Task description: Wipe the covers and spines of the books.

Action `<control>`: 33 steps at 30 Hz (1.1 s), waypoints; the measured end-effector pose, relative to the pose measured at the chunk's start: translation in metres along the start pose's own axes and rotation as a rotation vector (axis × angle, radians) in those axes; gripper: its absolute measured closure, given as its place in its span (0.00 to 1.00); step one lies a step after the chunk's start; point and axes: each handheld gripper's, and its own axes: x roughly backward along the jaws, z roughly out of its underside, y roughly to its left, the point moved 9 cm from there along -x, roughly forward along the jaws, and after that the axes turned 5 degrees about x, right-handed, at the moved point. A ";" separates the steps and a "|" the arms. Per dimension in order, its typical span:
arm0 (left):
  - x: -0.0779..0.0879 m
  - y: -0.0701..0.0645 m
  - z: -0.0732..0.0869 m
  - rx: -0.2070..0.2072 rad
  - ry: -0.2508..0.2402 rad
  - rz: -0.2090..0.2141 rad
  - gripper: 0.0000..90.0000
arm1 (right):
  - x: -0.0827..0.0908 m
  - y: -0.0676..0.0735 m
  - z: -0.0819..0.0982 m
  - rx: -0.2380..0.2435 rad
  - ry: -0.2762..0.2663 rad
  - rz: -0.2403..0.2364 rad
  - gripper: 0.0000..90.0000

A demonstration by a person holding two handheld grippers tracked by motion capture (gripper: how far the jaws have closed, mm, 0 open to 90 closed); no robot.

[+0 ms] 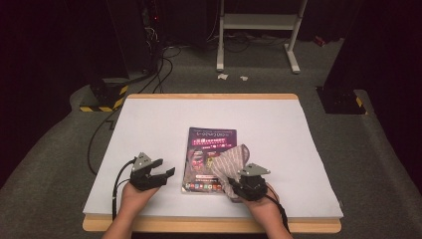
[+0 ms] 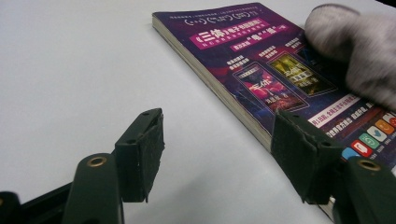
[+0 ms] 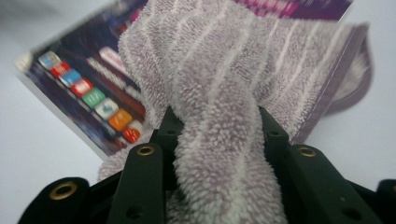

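The right gripper [image 1: 245, 185] pinched a bunched striped towel [image 1: 231, 163] between its fingers and held it on the book [image 1: 205, 149], apparently to wipe the cover. The left gripper [image 1: 160, 175], fingers spread and empty, waited on the counter [image 1: 149, 124] beside the book.

White table [image 1: 164, 119]; purple book [image 1: 208, 144] atop

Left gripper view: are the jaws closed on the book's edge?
No. The left gripper has its jaws standing apart with bare table between them, and the book lies beside the right-hand jaw, not clamped.
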 end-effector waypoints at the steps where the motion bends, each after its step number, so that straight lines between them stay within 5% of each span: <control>1: 0.000 0.000 0.000 0.000 0.000 -0.002 0.39 | -0.004 -0.001 0.003 -0.022 -0.006 -0.010 0.70; 21: 0.000 0.001 0.001 0.001 0.010 0.000 0.39 | -0.019 -0.009 -0.010 -0.031 -0.002 0.013 0.70; 25: 0.001 0.003 0.000 0.006 0.007 -0.002 0.39 | -0.022 0.005 -0.013 -0.010 0.000 0.000 0.70; 33: 0.005 0.009 -0.001 0.024 -0.008 -0.009 0.39 | -0.044 0.057 -0.035 0.068 -0.009 -0.073 0.69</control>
